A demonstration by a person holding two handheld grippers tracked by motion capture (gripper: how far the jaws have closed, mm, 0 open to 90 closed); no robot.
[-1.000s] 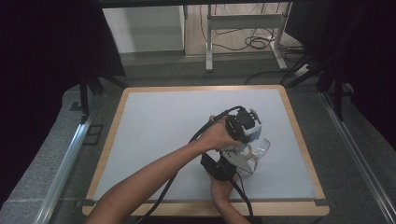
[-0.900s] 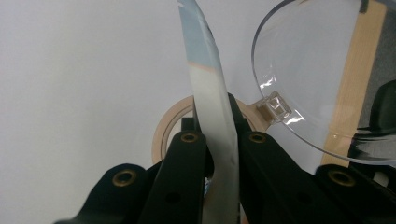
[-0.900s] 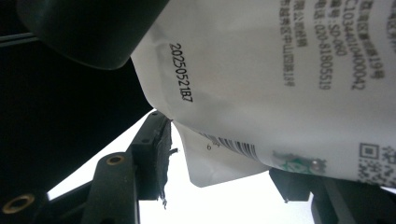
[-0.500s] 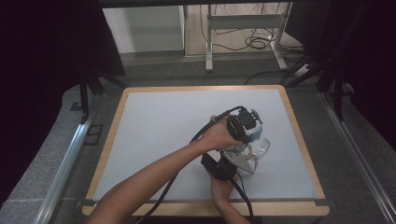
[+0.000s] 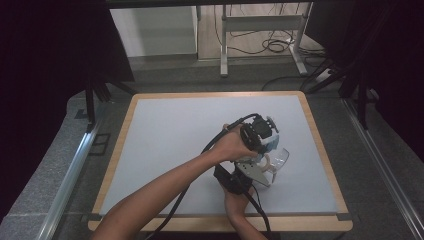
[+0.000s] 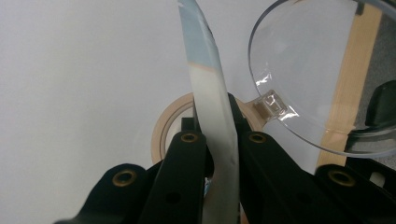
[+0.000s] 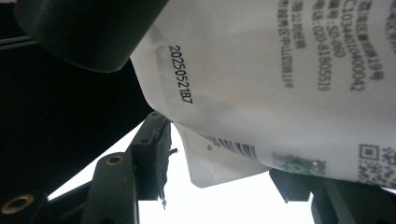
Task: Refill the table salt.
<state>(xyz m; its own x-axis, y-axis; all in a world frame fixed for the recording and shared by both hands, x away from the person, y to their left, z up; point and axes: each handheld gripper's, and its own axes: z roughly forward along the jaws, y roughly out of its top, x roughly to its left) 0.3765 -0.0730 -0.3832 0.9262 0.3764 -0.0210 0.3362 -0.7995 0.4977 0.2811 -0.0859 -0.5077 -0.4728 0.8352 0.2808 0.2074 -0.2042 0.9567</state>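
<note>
A white pouch [image 6: 210, 116] with a blue end and printed text [image 7: 280, 84] hangs on edge above the grey mat [image 5: 170, 140]. My left gripper [image 6: 212, 109] is shut on its thin edge and reaches in from above [image 5: 264, 142]. My right gripper [image 7: 224, 163] stands open just below the pouch, whose lower corner hangs between the jaws, clear of the left pad [image 7: 161, 144]. In the high view the right gripper [image 5: 257, 169] sits close under the left one. A clear plastic bowl [image 6: 303, 70] lies right beside them [image 5: 279, 159]. A beige tape roll [image 6: 163, 128] lies on the mat behind the pouch.
The mat has a wooden frame [image 5: 320, 145] close to the right of the bowl. Dark curtains stand at both sides. A metal table frame [image 5: 260, 30] and cables lie on the floor beyond the far edge. Bare mat stretches to the left and back.
</note>
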